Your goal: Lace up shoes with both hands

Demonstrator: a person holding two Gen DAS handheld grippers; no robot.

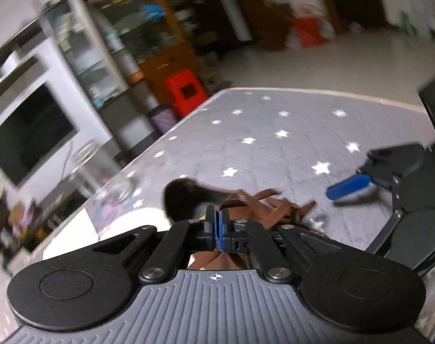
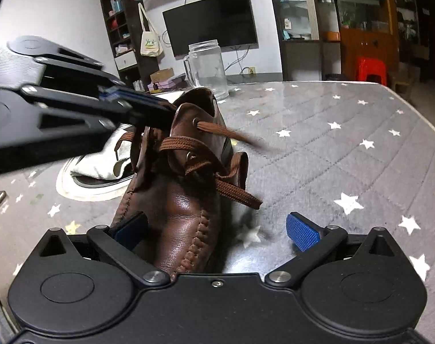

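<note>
One shoe [image 2: 171,200] (brown) lies on the tabletop [image 2: 346,157]. Left gripper [image 1: 217,223] pinches its lace [image 1: 263,209]; right gripper [image 2: 217,229] gapes wide, holding nothing.

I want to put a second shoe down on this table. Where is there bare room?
Bare starred cloth lies right of the brown shoe, out to the table's far and right edges. Left of the shoe is crowded: a white plate with a cloth, the glass jar behind, and the left gripper at the shoe's opening.

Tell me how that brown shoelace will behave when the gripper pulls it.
The shoelace looks flat and woven, so probably floppy, sagging rather than holding shape. Its textured weave likely grips well. Its free end droops beside the shoe, so it may trail.
</note>
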